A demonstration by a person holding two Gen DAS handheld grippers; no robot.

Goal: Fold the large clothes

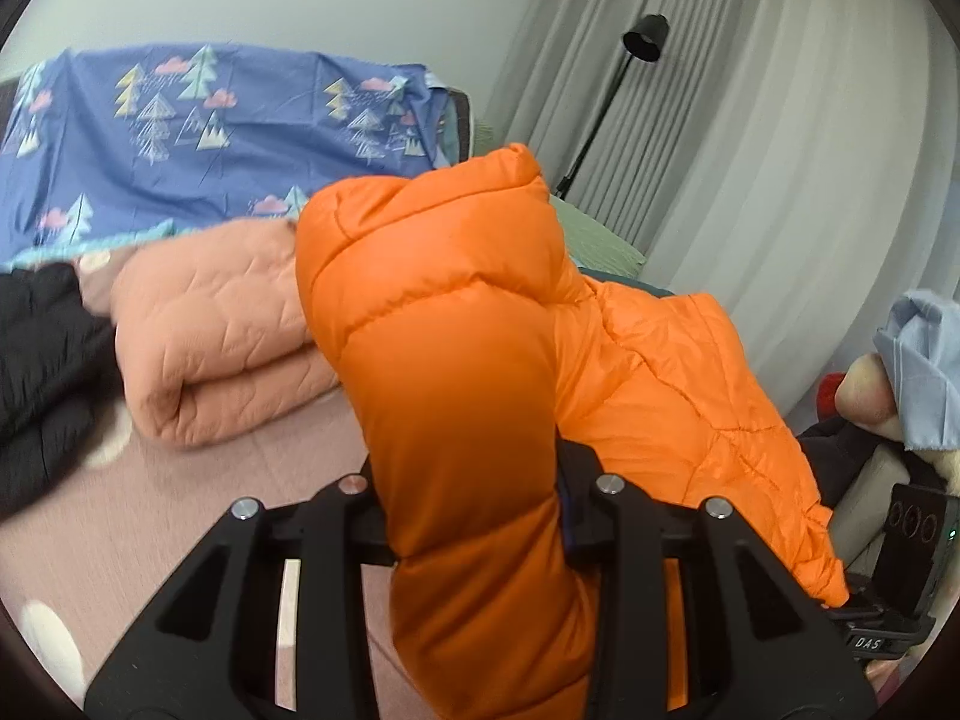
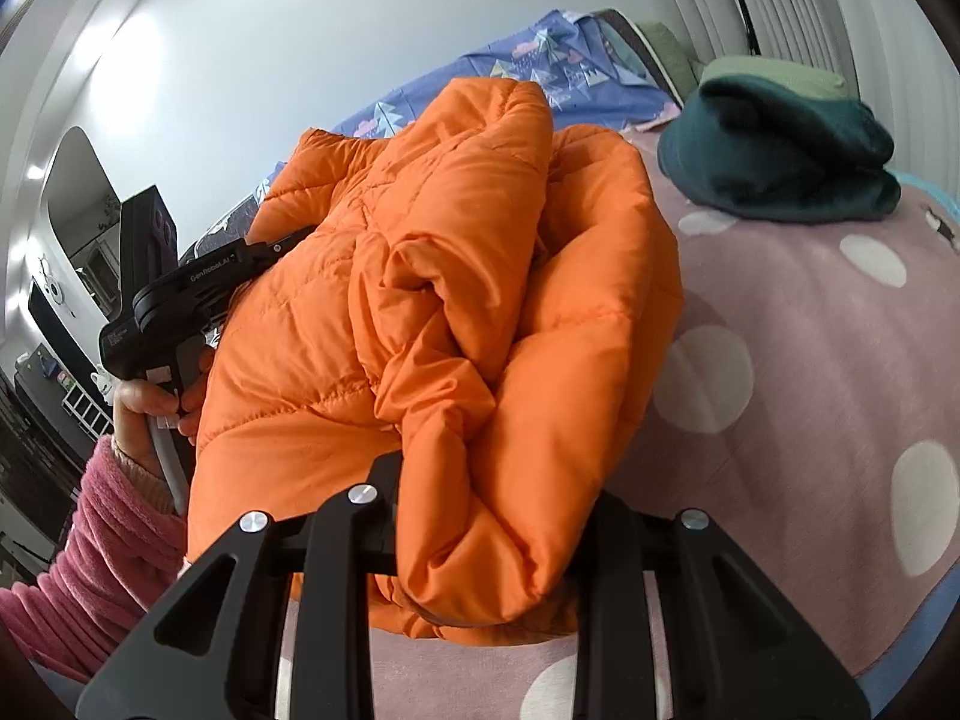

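An orange puffer jacket (image 1: pixel 468 312) hangs bunched above the pink dotted bed cover (image 2: pixel 810 360), lifted off it. In the left wrist view my left gripper (image 1: pixel 474 510) is shut on a thick padded fold that rises between its fingers. My right gripper (image 2: pixel 492 534) is shut on another crumpled fold of the jacket (image 2: pixel 420 276). In the right wrist view a hand (image 2: pixel 144 414) in a pink sleeve holds the other tool's handle at the left, and that tool's tips are buried in the jacket. The pads of both grippers are hidden by fabric.
A folded peach quilt (image 1: pixel 222 336) lies behind the jacket, with a blue tree-print sheet (image 1: pixel 180 138) beyond it and a black garment (image 1: pixel 42 360) at the left. A folded dark green garment (image 2: pixel 780 162) sits on the bed's far right. A floor lamp (image 1: pixel 642 42) and curtains stand behind.
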